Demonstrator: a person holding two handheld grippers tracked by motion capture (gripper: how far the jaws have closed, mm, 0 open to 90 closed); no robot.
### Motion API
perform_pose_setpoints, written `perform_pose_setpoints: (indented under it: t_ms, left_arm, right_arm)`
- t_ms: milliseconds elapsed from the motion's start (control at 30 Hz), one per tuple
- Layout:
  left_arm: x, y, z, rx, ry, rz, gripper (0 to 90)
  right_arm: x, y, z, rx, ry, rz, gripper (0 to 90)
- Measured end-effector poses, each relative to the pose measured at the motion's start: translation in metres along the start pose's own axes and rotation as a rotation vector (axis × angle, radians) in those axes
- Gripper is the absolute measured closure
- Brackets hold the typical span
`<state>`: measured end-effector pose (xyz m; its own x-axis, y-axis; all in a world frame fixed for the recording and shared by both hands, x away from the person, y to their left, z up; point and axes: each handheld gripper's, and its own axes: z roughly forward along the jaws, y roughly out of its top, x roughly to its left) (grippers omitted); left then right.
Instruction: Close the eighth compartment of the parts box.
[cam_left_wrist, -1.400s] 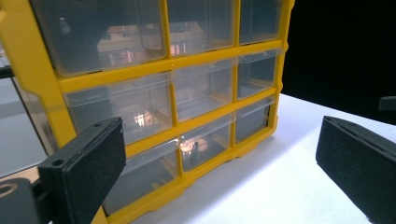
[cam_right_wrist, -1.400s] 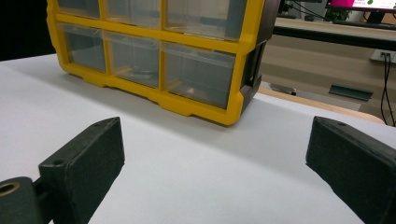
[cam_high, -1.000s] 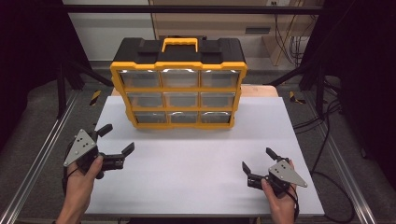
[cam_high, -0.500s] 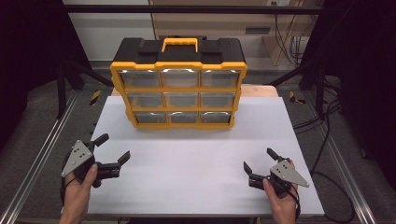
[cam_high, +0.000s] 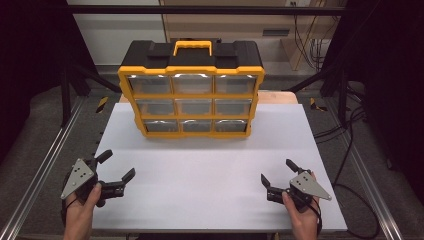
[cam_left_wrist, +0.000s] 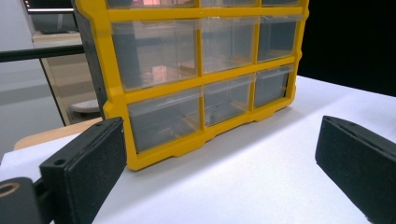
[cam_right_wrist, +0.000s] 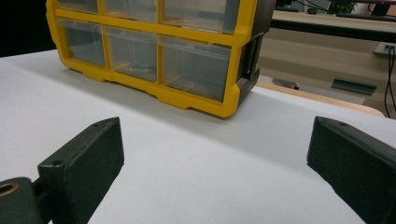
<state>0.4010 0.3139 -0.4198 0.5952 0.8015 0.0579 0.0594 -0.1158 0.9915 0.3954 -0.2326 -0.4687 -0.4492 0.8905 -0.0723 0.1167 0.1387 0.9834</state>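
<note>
The white bench (cam_high: 210, 170) carries one big thing: a yellow-and-black organizer cabinet (cam_high: 192, 95), standing upright at the far middle, well apart from both claws. It has nine clear drawers (cam_high: 193, 106) in three rows and a yellow carry handle (cam_high: 192, 47) on its black top. It looks rigid and bulky, probably awkward to lift except by that handle; the drawers look light and smooth-fronted, best taken at a front lip. The left claw (cam_high: 116, 166), near the bench's near-left corner, is spread wide with nothing in it. The right claw (cam_high: 277, 172), near-right, is likewise wide open and empty.
</note>
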Motion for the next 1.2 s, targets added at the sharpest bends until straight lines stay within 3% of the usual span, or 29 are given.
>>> perform_pose_setpoints:
  t_ms: [600,1200]
  left_arm:
    - [-0.01,-0.021,0.006,0.004,-0.041,-0.033,1.9]
    - [-0.026,-0.026,0.026,-0.04,-0.078,-0.015,1.9]
  right_arm:
    - [-0.002,-0.001,-0.001,-0.006,0.011,0.004,4.0]
    - [0.001,-0.005,0.002,-0.061,0.014,0.005,4.0]
